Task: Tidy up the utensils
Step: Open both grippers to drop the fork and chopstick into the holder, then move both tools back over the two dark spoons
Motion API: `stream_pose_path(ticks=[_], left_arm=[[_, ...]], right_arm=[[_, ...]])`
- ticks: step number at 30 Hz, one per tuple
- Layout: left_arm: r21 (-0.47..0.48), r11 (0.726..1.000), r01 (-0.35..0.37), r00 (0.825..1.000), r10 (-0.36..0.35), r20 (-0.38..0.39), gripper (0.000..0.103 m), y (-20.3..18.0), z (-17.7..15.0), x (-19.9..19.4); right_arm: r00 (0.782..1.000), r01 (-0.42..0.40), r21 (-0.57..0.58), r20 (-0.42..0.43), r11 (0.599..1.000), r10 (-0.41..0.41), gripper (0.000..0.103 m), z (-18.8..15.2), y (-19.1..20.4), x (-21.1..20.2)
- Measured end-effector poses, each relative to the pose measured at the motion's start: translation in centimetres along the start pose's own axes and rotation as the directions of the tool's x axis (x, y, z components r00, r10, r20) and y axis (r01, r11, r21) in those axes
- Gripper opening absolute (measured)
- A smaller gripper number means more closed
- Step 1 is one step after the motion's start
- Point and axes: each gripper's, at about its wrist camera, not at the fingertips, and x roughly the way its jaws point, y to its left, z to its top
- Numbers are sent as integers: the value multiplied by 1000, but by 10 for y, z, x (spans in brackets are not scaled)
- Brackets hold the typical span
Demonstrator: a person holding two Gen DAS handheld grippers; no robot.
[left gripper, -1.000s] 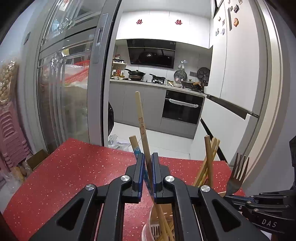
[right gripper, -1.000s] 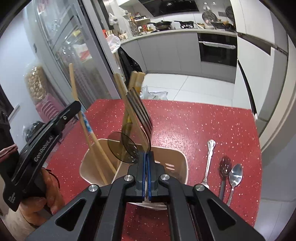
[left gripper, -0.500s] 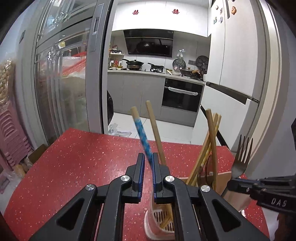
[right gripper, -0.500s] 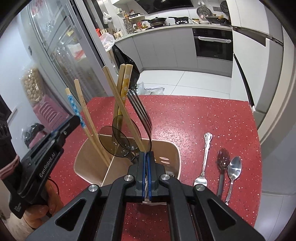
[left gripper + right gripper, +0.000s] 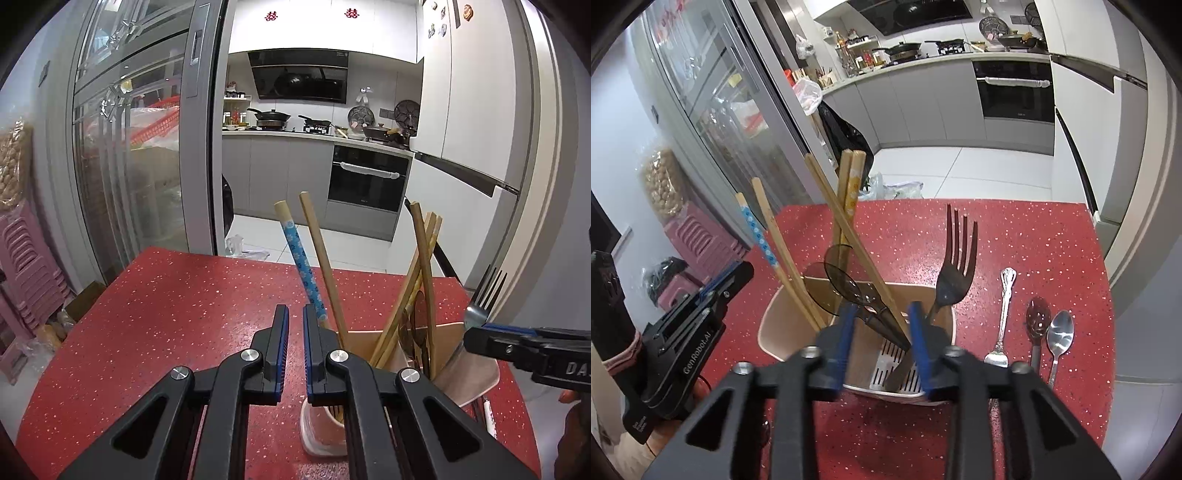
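A beige utensil holder stands on the red speckled table. In it stand several wooden chopsticks, one with a blue patterned band, two dark spoons and a dark fork, tines up. My right gripper is open just above the holder, the fork resting against its right finger. My left gripper is slightly open and empty, left of the holder, the blue-banded chopstick just beyond its right finger. In the left wrist view, the fork shows above the right gripper.
On the table right of the holder lie a silver fork, a dark red spoon and a silver spoon. A glass sliding door stands to the left; the kitchen and a refrigerator lie beyond the table's far edge.
My left gripper let go of the two chopsticks, which now stand in the holder, and drew back. My right gripper opened and released the fork into the holder.
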Motion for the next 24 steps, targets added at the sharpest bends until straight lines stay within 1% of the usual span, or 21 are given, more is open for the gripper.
stream_pose_path(ticks=[6,15,19,20,21,22,23,24], left_arm=[[7,1000,-11,1000,12,-7,31,-1,-1,-7],[26,999,-24,1000,24,-2,31,-7,-2,-18],[28,1000,-13,1000,13,-4,32,-9,-2,-22],[32,999,-13,1000,13,-6,35,-9,-2,-22],[33,999,-14,1000,15,-8,47,-9,-3,-23],[32,999,-16,1000,16,-13,97,-9,-3,-23],[25,999,-33,999,34,-14,103,-9,-3,-25],[18,999,-41,999,40,14,103,-8,-3,-29]], right_arm=[[1000,-5,-1,23,1000,5,41,-4,4,-13],[999,0,-4,42,1000,0,51,-13,6,-31],[999,2,6,47,1000,-2,51,-14,3,-35],[999,4,8,50,1000,-4,51,-14,2,-36],[999,5,11,51,1000,-6,51,-15,1,-38],[999,5,13,53,1000,-6,51,-15,1,-39],[999,7,15,54,1000,-8,51,-15,0,-39],[998,9,18,55,1000,-10,51,-16,0,-40]])
